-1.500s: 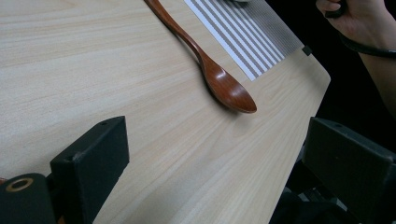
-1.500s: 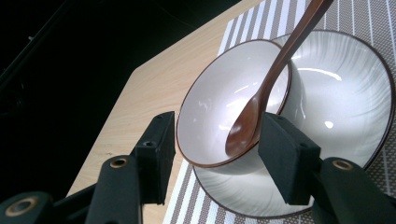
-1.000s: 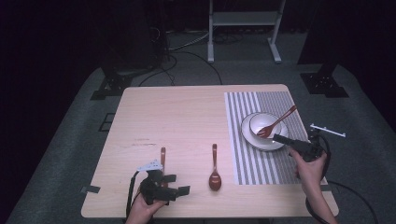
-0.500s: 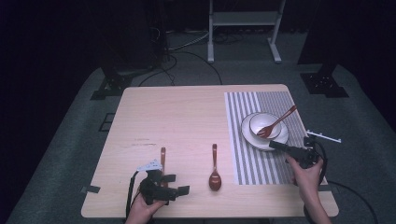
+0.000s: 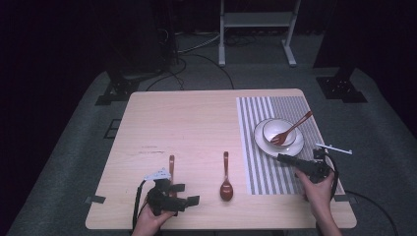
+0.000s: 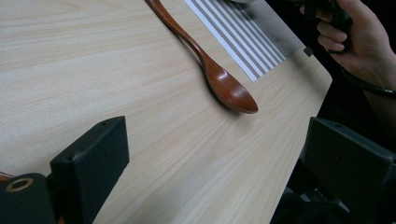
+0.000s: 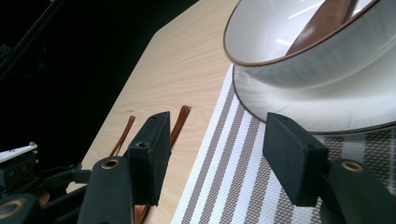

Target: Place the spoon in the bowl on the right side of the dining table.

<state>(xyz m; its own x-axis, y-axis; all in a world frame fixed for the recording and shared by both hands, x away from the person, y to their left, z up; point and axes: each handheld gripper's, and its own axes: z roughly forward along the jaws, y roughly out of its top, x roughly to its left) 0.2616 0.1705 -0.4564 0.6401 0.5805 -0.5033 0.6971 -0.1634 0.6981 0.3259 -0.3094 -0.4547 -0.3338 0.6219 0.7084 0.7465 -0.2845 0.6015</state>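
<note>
Surface [image 5: 196,123]: pale wood grain. Placemat [image 5: 255,147]: grey and white stripes; bowl [image 5: 275,129] and plate [image 5: 260,142] white, bowl rim thin brown. Spoon [image 5: 226,184] and fork [image 5: 290,131] reddish-brown; both hand-held grippers black, left [image 5: 184,194], right [image 5: 282,158].

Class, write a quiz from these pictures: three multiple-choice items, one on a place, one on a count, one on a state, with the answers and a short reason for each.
1. Where does the striped placemat lie on the table?
A. its left side
B. its middle
C. its right side

2. How many brown utensils lie straight on the wood?
A. two
B. four
C. none

3. How stand the jaws of the right gripper?
A. shut on the bowl
B. open, holding nothing
C. shut on a spoon

Answers: 1 C, it covers the right part in the high view. 2 A, the spoon and a second utensil by the left gripper. 3 B, placemat shows between them, short of the plate.
</note>
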